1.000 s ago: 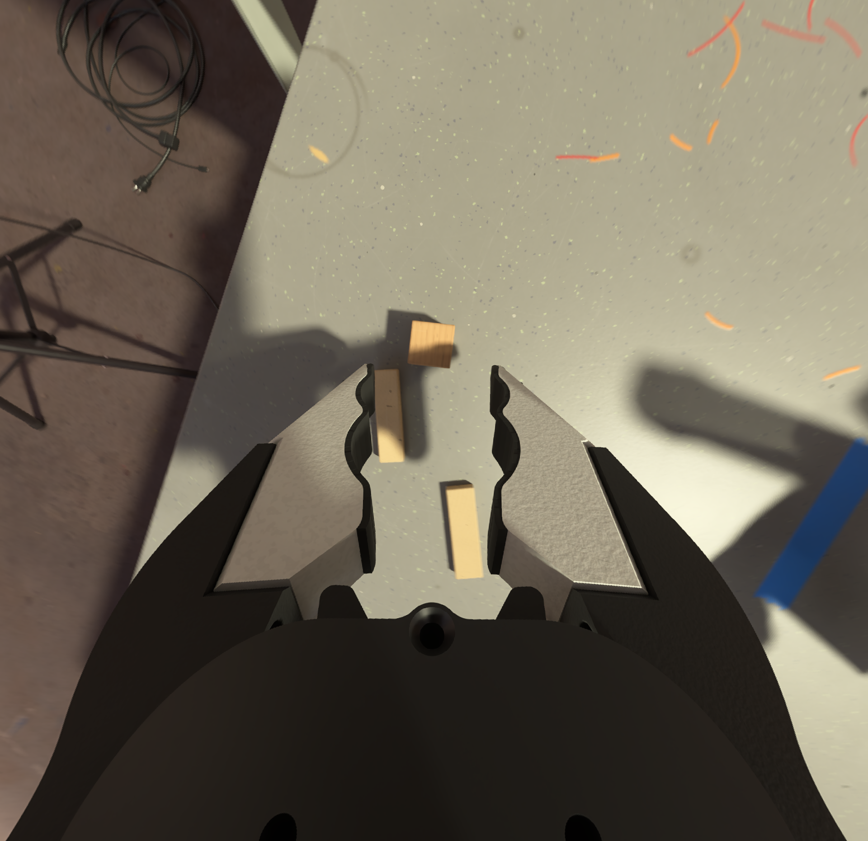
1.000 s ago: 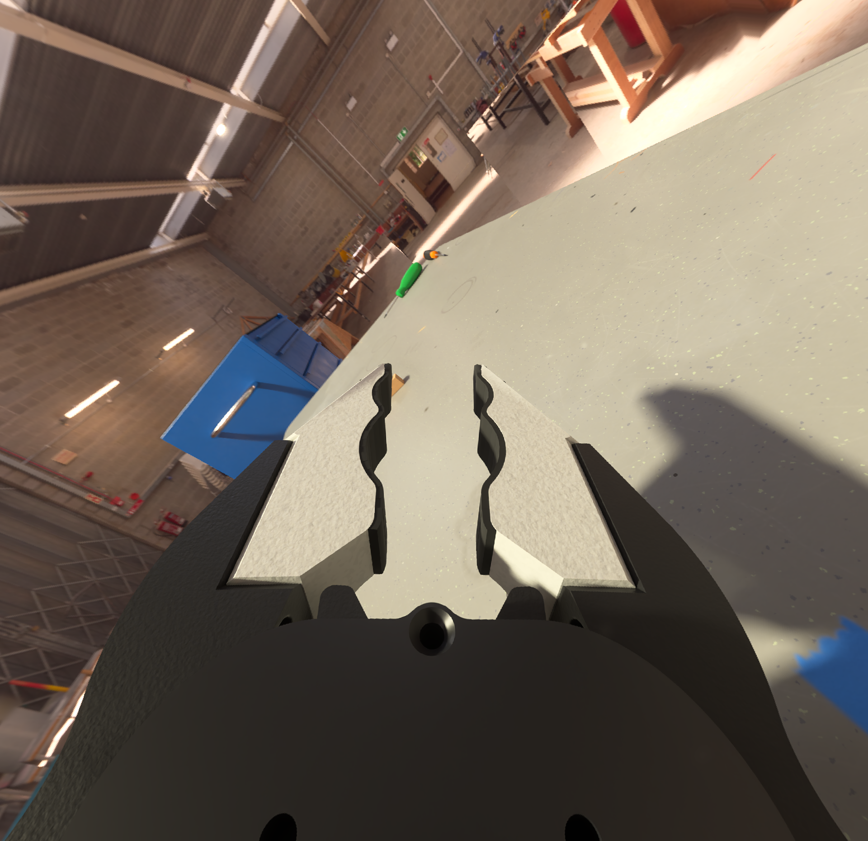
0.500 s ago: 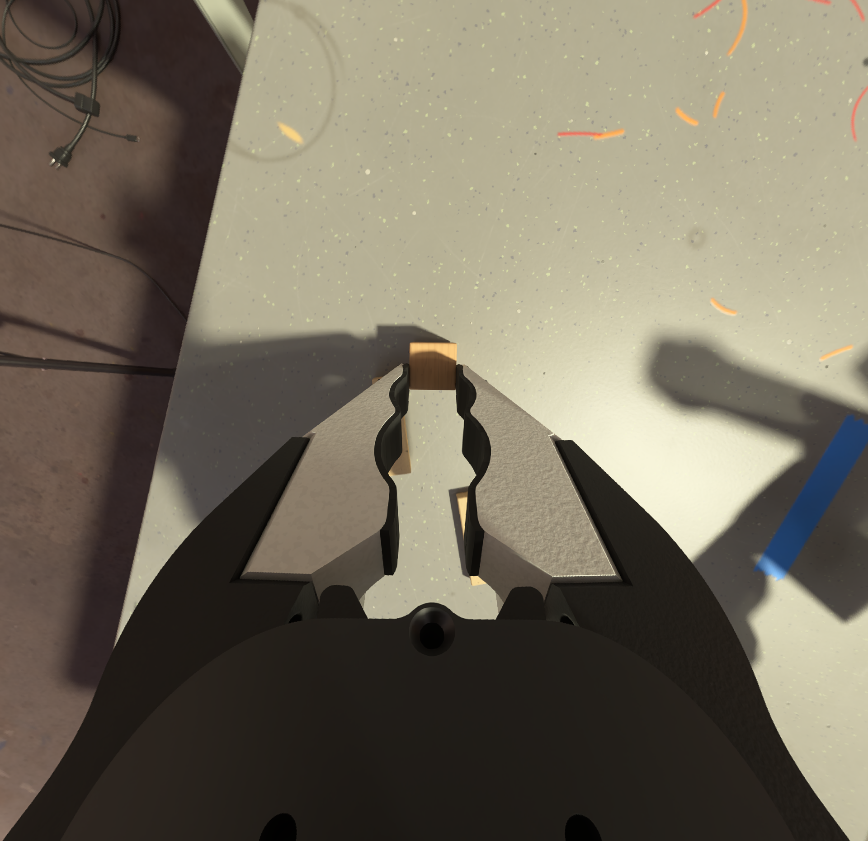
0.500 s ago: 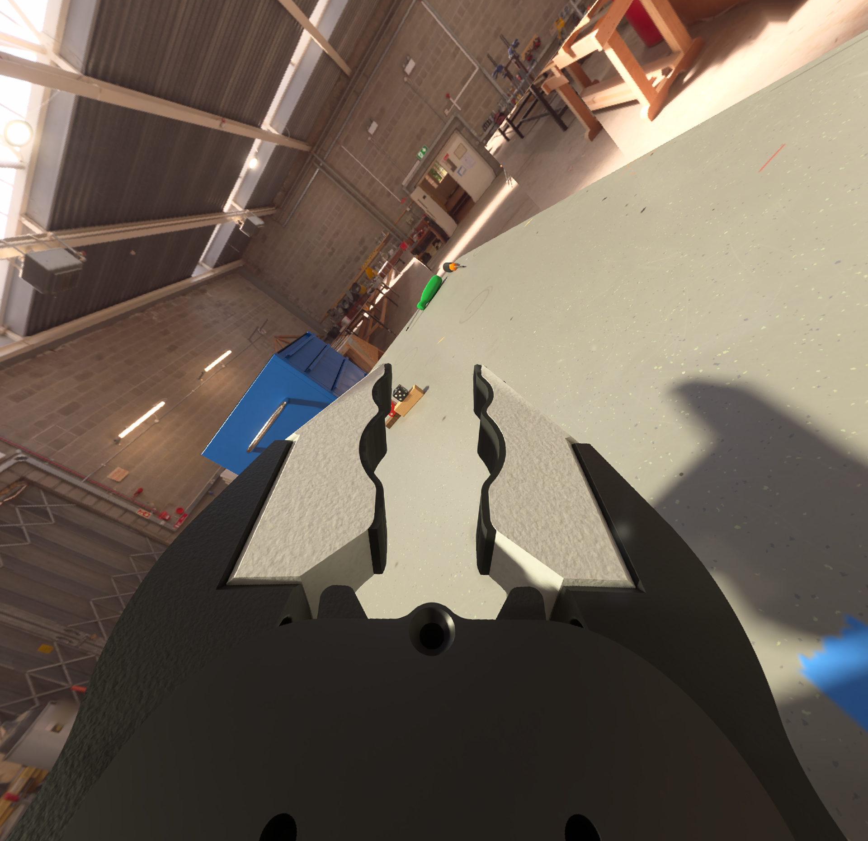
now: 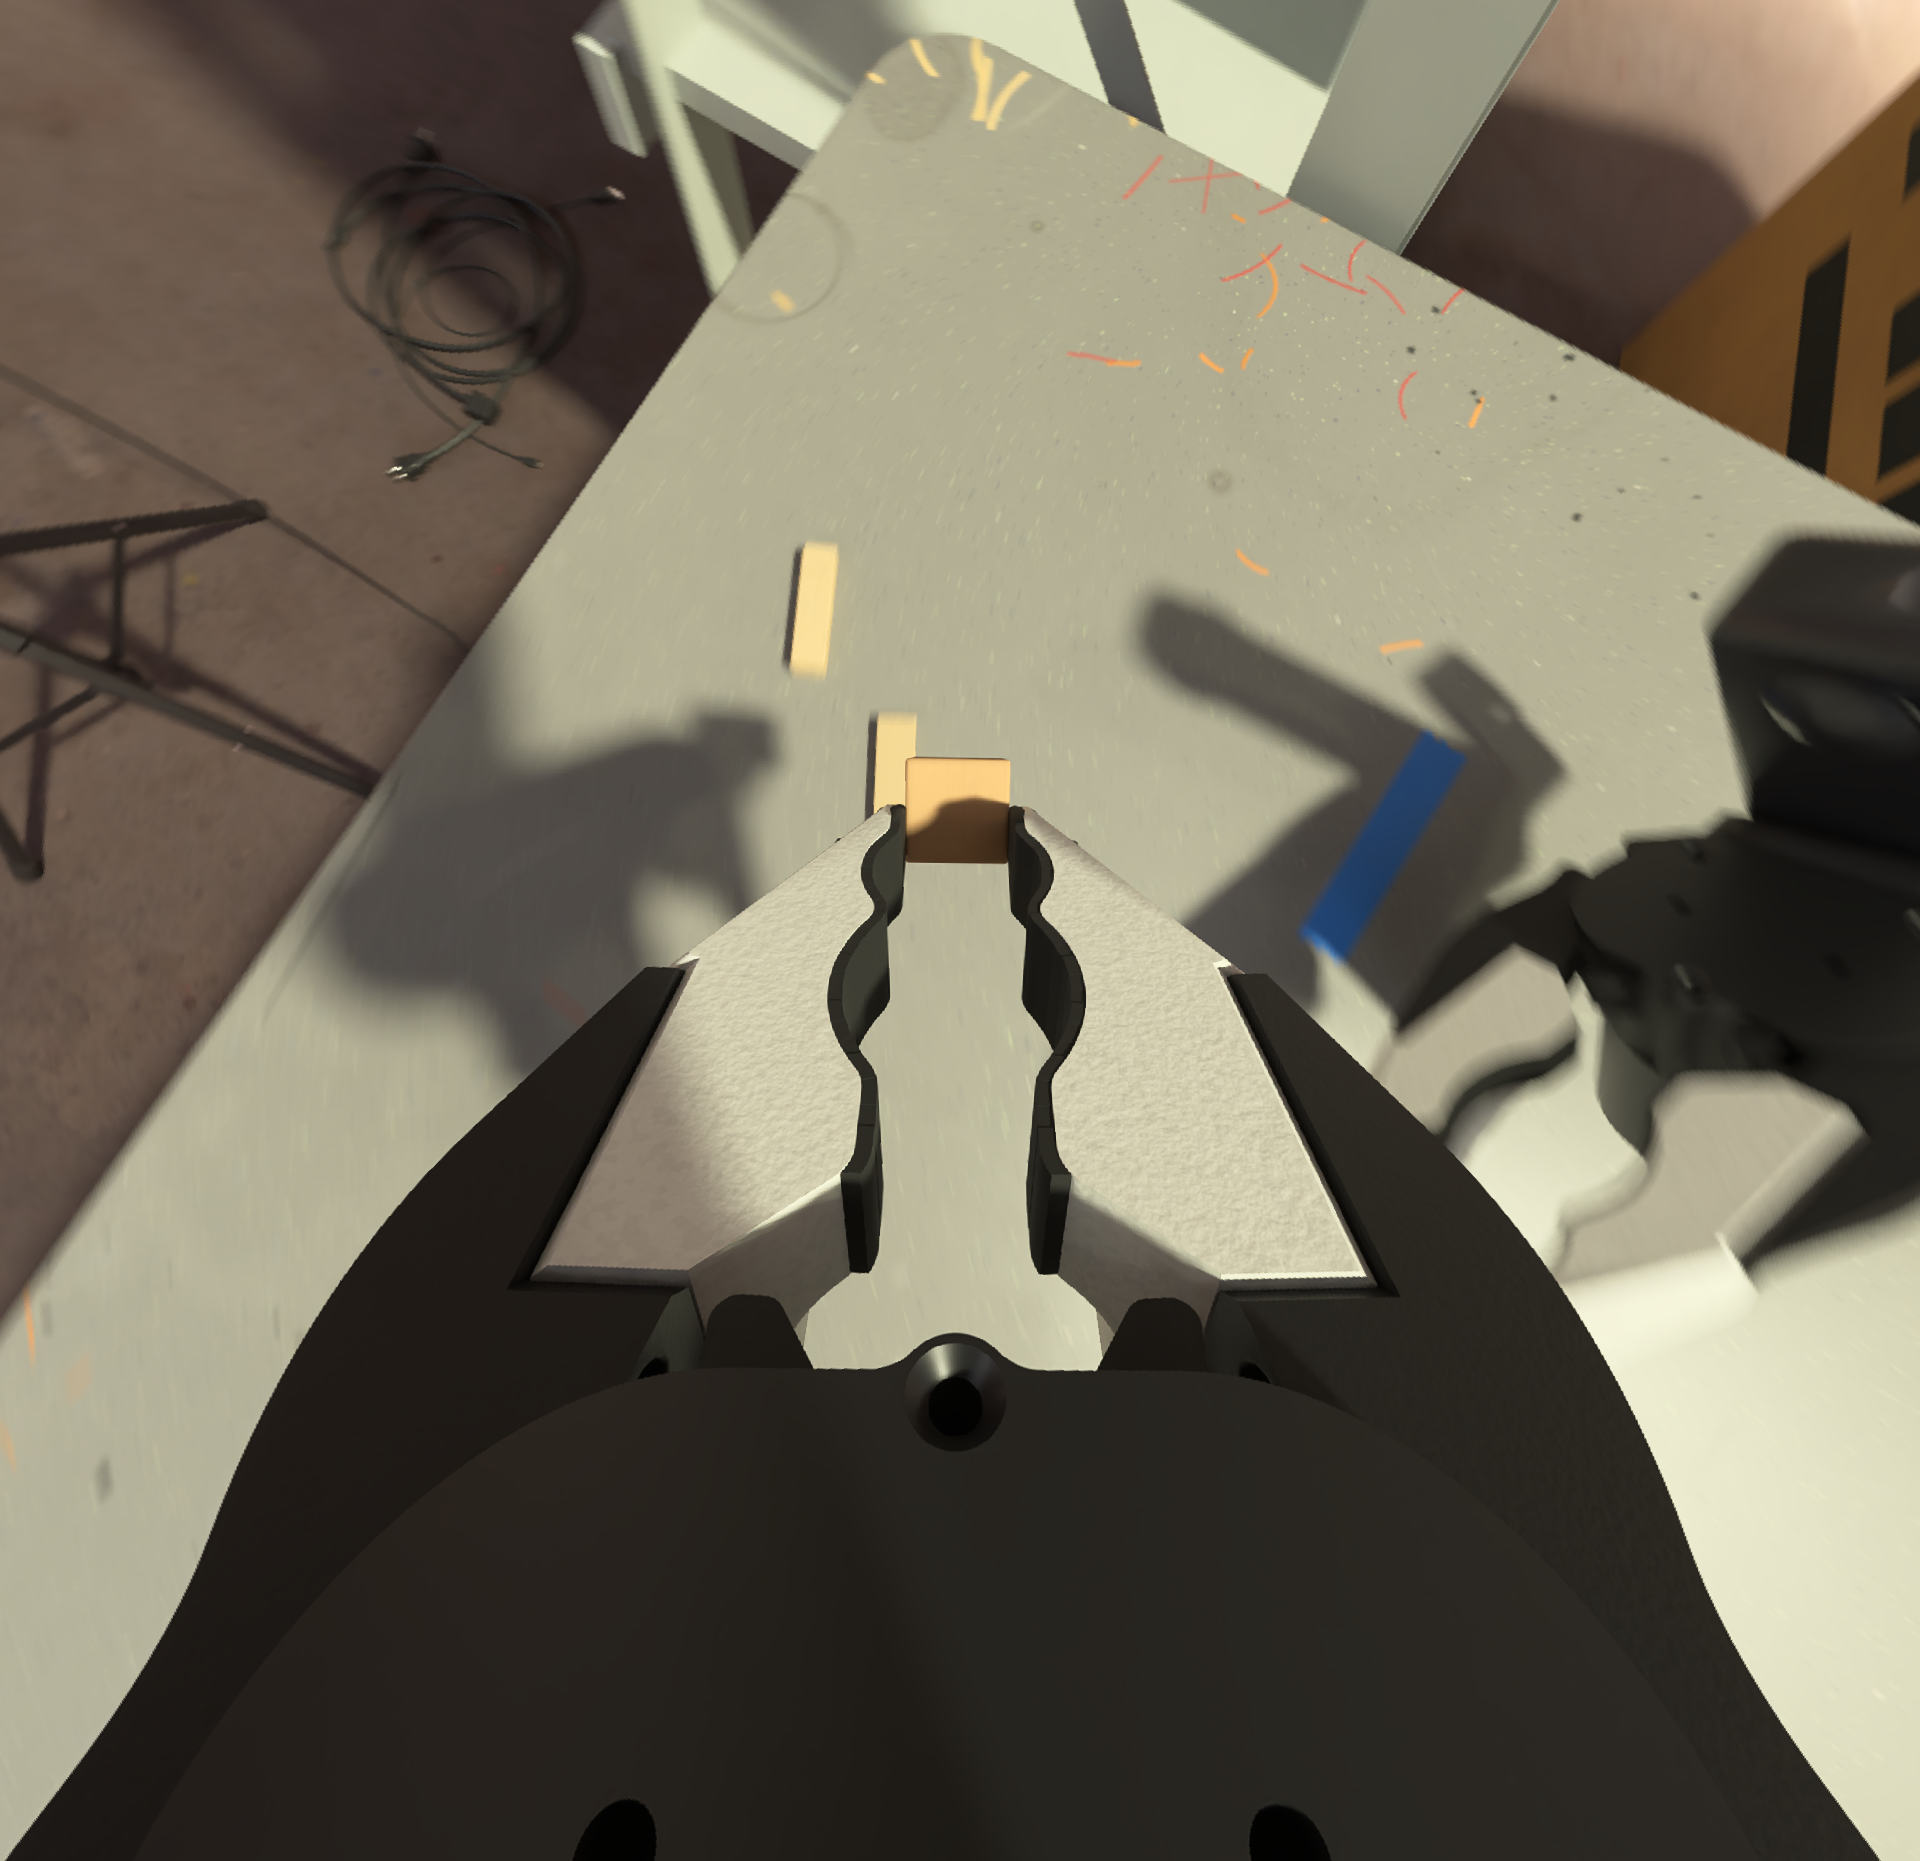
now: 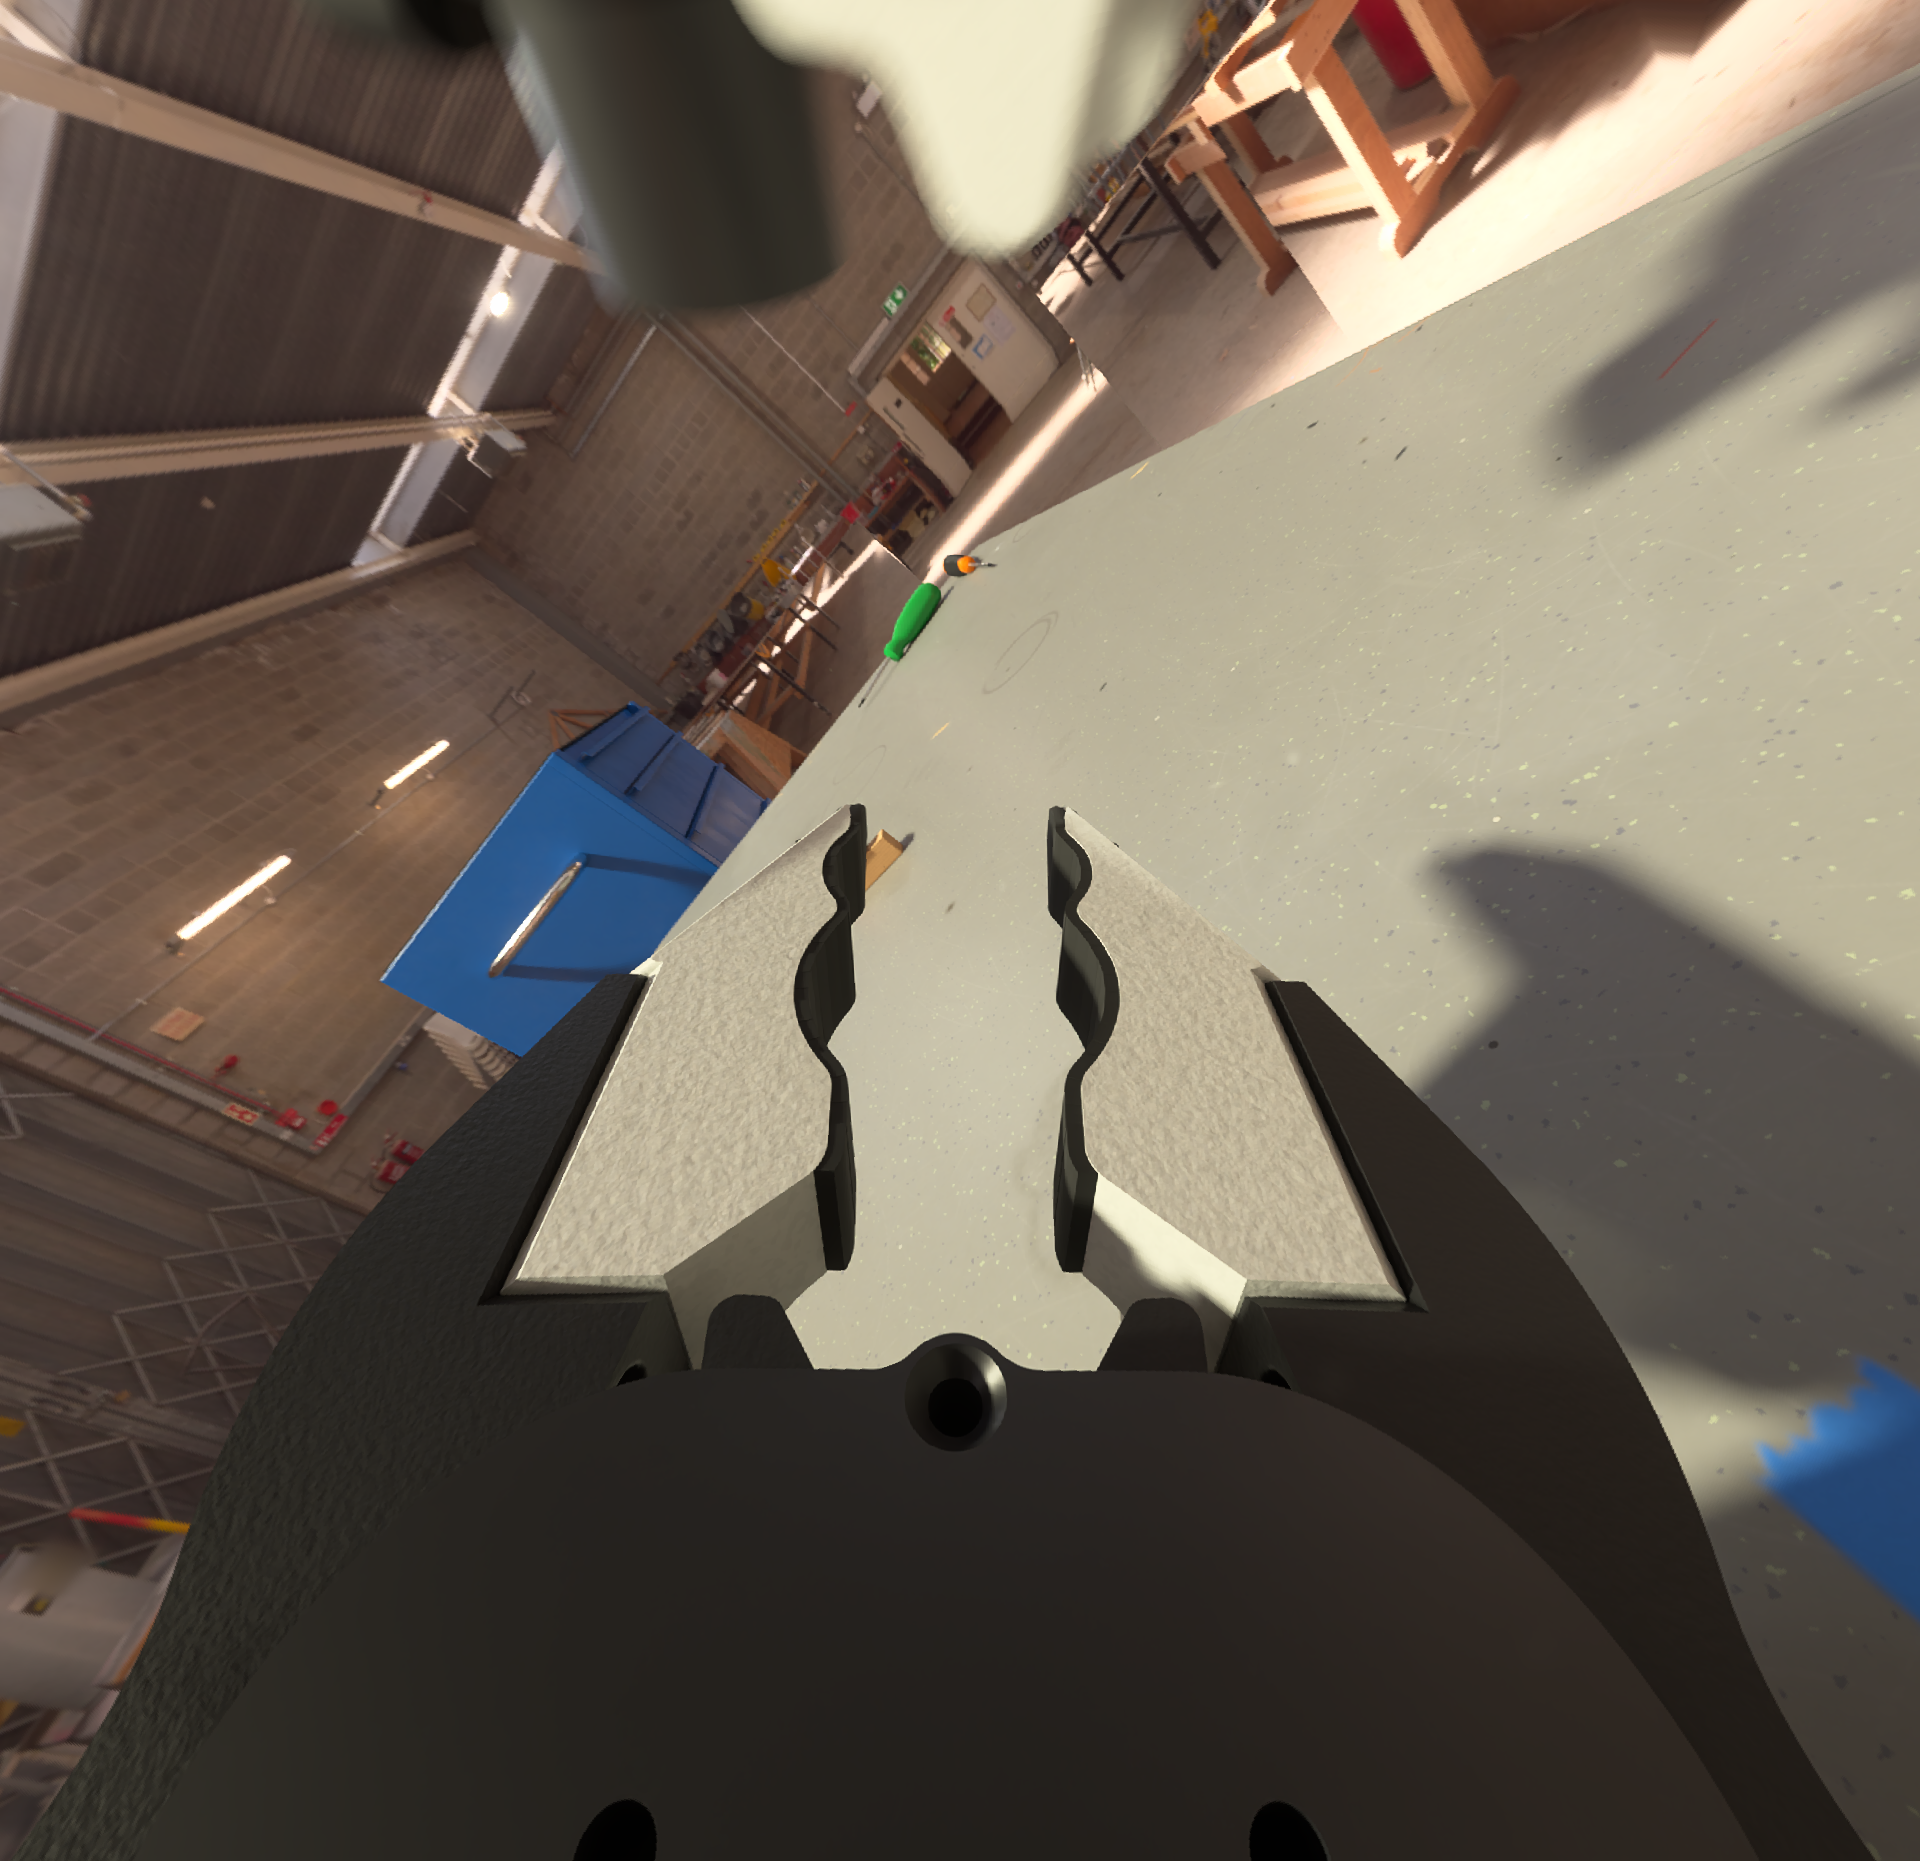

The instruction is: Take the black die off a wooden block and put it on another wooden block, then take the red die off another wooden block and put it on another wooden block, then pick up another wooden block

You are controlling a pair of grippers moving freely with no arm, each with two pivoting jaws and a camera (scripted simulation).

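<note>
My left gripper (image 5: 956, 824) is shut on a tan wooden block (image 5: 956, 809), gripped at the fingertips and held well above the grey table (image 5: 1039, 440). Two pale wooden blocks lie flat on the table below, one just beyond the held block (image 5: 891, 757) and one farther off (image 5: 812, 611). My right gripper (image 6: 956, 829) is open and empty, low over the table. Another wooden block (image 6: 885, 855) peeks out past its left finger. No die shows in either view. The right gripper also shows blurred at the right of the left wrist view (image 5: 1538, 1146).
A strip of blue tape (image 5: 1382, 855) lies on the table, also seen in the right wrist view (image 6: 1849, 1468). A green-handled screwdriver (image 6: 914, 618) lies near the far table edge. The table's left edge drops to a floor with coiled cable (image 5: 457, 284). The left gripper's blurred body (image 6: 727, 97) hangs overhead.
My left gripper closed on the tan block and rose with it, so the table now looks farther away. The right gripper stayed open and nearly still; the left gripper now looms above it.
</note>
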